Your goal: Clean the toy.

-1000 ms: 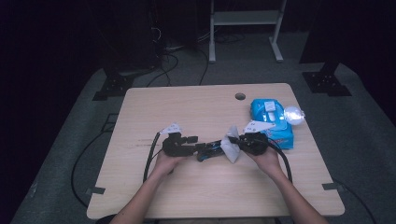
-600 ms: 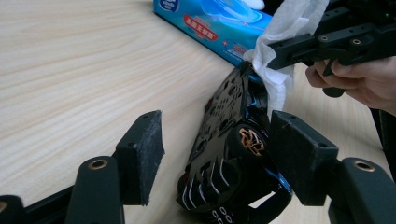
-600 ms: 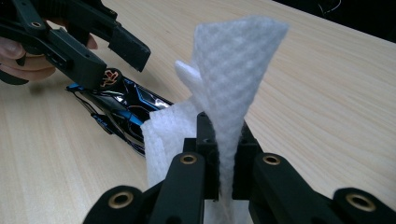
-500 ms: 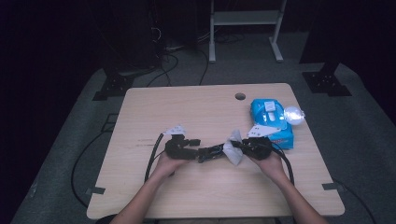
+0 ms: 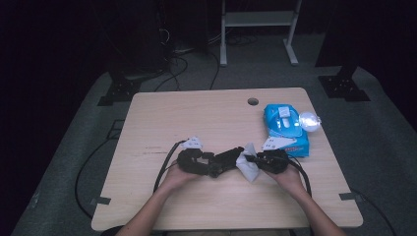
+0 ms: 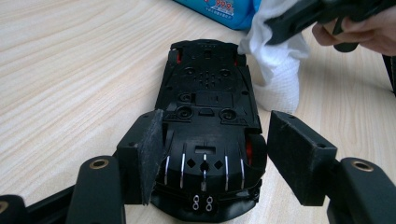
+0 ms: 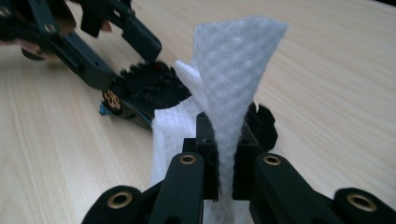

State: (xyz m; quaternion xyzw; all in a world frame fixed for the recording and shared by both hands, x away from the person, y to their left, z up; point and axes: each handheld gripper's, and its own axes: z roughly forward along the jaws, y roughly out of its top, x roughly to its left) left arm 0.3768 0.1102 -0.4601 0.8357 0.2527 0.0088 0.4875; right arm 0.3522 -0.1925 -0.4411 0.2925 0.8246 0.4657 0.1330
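So on the table there's 1 black toy car, 1 white wipe, 1 blue wipes pack, and 2 grippers: left gripper, right gripper.

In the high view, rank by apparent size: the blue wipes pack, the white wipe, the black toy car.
1. blue wipes pack, clearly largest.
2. black toy car and white wipe: too close to rank; gripper jaws cover part of each.
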